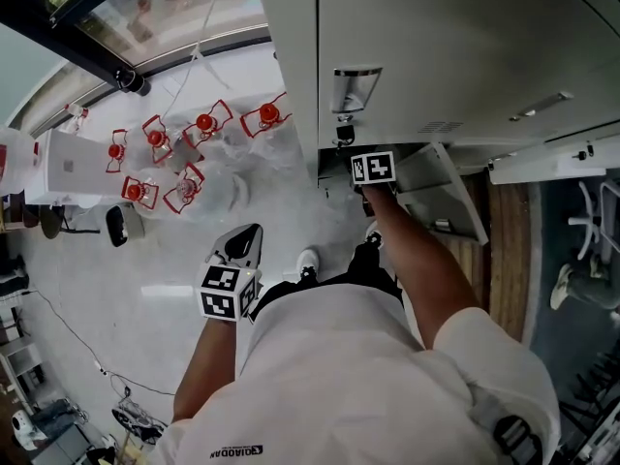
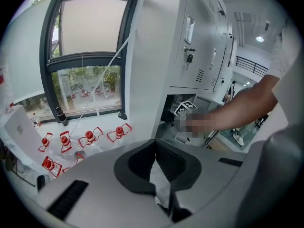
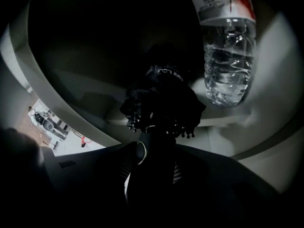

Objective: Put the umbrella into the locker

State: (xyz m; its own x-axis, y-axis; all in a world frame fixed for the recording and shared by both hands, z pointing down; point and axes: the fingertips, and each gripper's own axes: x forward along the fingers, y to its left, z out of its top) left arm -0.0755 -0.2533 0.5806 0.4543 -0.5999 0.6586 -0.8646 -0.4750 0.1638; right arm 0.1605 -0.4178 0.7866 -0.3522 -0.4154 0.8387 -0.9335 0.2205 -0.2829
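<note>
A black folded umbrella (image 3: 161, 103) stands inside the dark locker (image 3: 247, 141), handle end toward the camera in the right gripper view. Its handle, with a round button, lies between the jaws of my right gripper (image 3: 152, 151). These jaws stand open, and a thin gap shows beside the handle. In the head view only this gripper's marker cube (image 1: 373, 168) shows, at the mouth of the low locker with its door (image 1: 441, 197) swung open. My left gripper (image 1: 242, 235) hangs at my left side, shut and empty, with its jaws (image 2: 155, 141) meeting at the tips.
A clear water bottle (image 3: 228, 65) stands in the locker to the right of the umbrella. Grey locker doors (image 1: 436, 56) rise above the open one. Several large water jugs with red handles (image 1: 194, 134) sit on the floor by the window (image 2: 85, 51). A white box (image 1: 68, 168) is at far left.
</note>
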